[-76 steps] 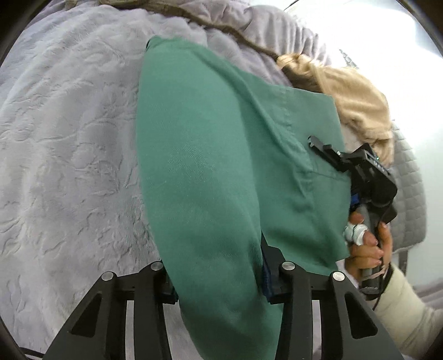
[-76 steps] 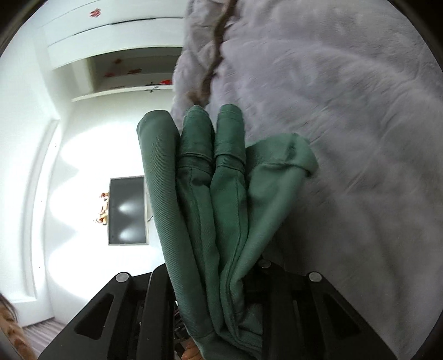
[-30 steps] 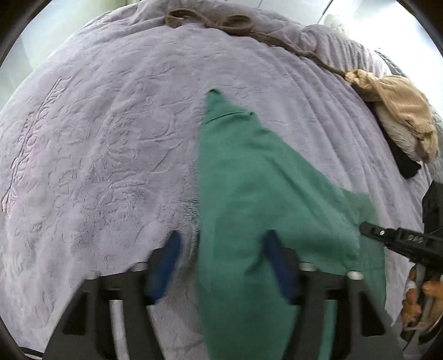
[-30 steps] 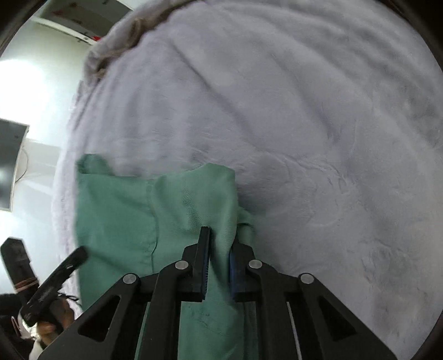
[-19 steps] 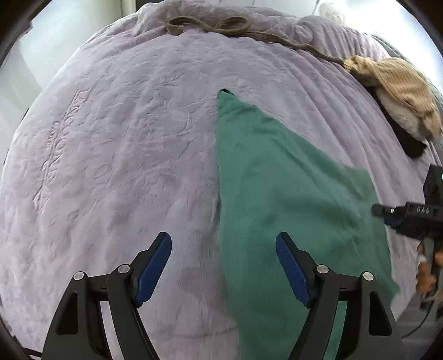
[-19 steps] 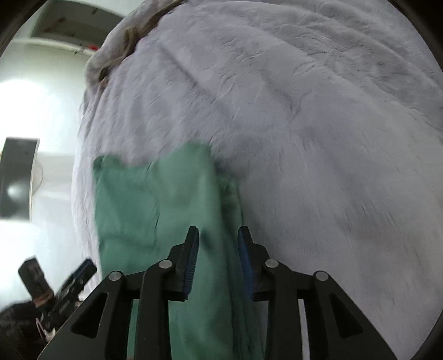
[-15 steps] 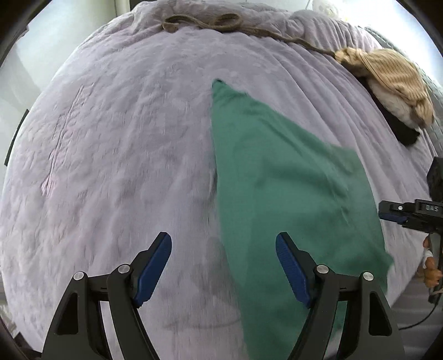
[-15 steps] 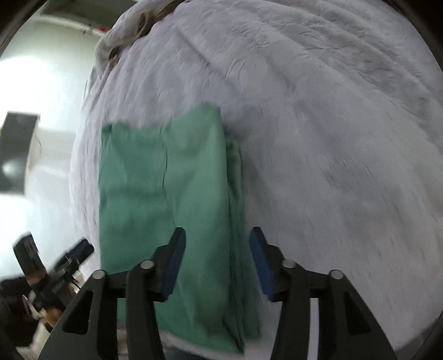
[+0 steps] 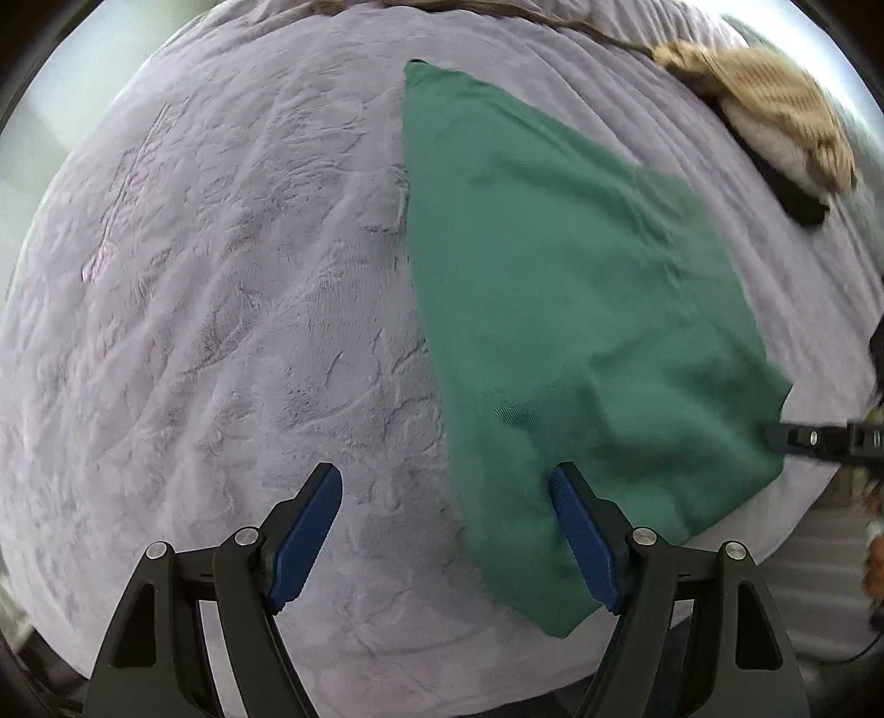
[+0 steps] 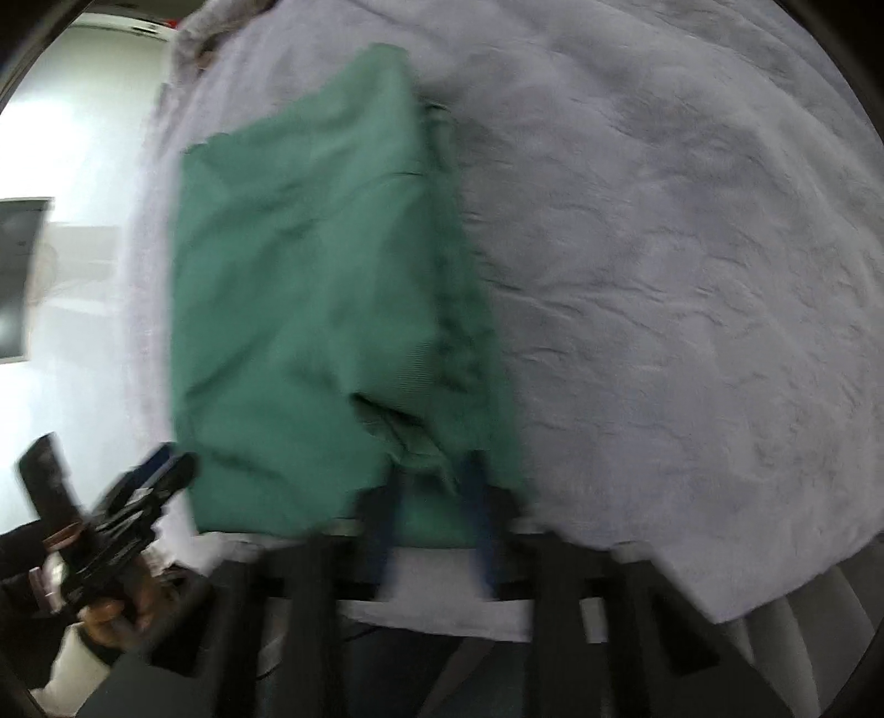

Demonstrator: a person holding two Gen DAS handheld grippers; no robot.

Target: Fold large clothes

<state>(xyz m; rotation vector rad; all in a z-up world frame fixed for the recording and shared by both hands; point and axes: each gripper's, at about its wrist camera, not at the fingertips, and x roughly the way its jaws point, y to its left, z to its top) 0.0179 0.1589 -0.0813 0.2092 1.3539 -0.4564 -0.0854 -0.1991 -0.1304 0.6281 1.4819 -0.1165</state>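
A folded green garment (image 9: 563, 287) lies flat on the lavender bed cover (image 9: 221, 276), its near edge close to the bed's front edge. My left gripper (image 9: 445, 530) hovers open above it. The blue right fingertip is over the cloth's left border and the left one is over bare cover. In the right wrist view the garment (image 10: 309, 309) fills the left half. My right gripper (image 10: 433, 530) is blurred at the cloth's near edge. Its jaws are closing, still apart, with a strip of green showing between them. The other gripper's tip (image 9: 817, 439) shows at the garment's right corner.
A tan knitted garment (image 9: 773, 110) on something black (image 9: 801, 204) lies at the far right of the bed. A brown cord (image 9: 497, 8) runs along the far edge. A hand (image 10: 110, 607) holds the left gripper (image 10: 138, 497). A dark screen (image 10: 16, 276) hangs on the white wall.
Both grippers let go of the green garment, which now lies flat on the bed. Both pulled back toward the near edge. The right jaws spread apart and are narrowing again.
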